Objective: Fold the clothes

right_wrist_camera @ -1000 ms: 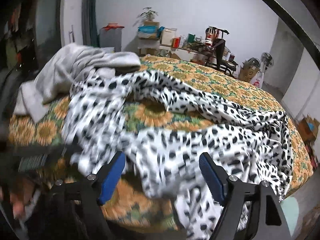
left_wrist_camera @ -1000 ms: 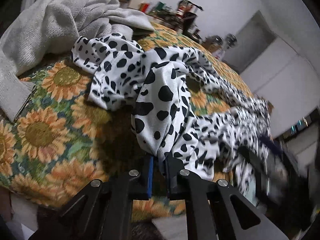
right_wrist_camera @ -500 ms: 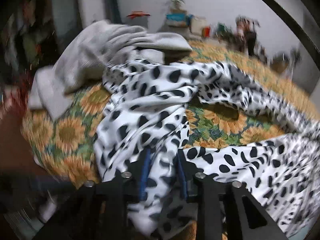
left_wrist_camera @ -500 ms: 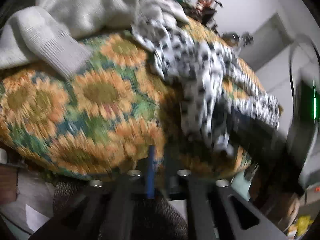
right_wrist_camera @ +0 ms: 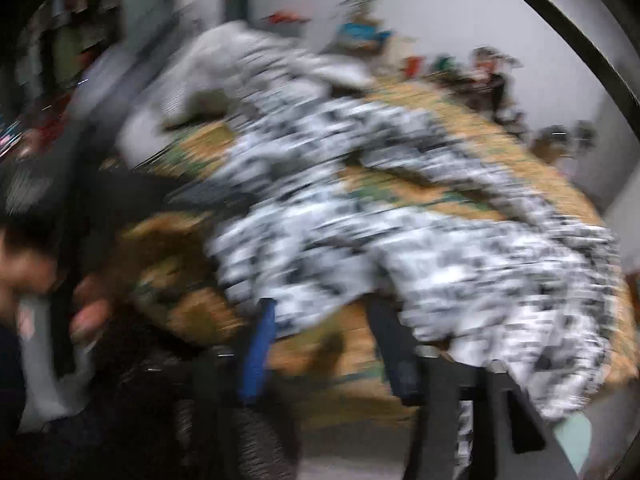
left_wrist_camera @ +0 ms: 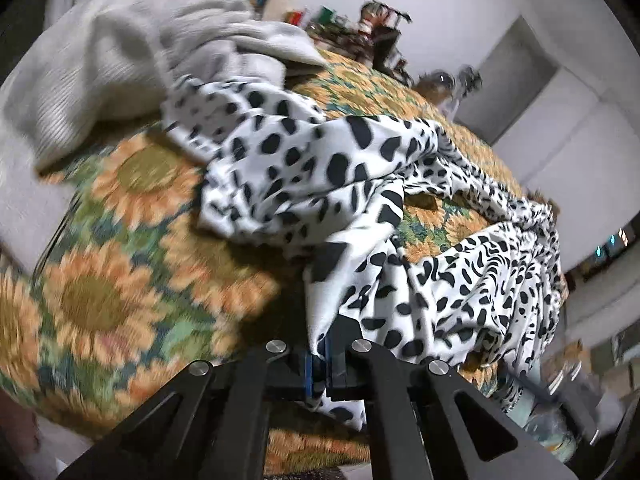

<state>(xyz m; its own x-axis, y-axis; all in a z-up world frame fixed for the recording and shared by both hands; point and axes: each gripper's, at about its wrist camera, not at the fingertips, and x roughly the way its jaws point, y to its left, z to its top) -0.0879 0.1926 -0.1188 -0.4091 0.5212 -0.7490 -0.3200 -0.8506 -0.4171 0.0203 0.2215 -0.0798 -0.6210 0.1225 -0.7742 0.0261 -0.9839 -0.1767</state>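
A white garment with black spots [left_wrist_camera: 360, 184] lies crumpled across the sunflower bedspread [left_wrist_camera: 100, 300]. My left gripper [left_wrist_camera: 326, 364] is shut on its near edge, and the cloth rises out from between the pads. The right wrist view is badly blurred. There my right gripper [right_wrist_camera: 320, 308] has its jaws apart and opening. The spotted garment [right_wrist_camera: 360, 232] ends just above the fingertips, and neither the blue pad [right_wrist_camera: 258, 356] nor the other finger presses on it.
A pale grey knit garment [left_wrist_camera: 120, 52] is heaped at the bed's far left. A cluttered table [left_wrist_camera: 376, 40] stands against the back wall. A person's hand [right_wrist_camera: 88, 312] shows at the left of the right wrist view. The bed's near edge runs under both grippers.
My left gripper swung out over the bare bedspread and has come back to pinch the garment's edge. My right gripper, wide at first, closed on the spotted cloth and has now let go.
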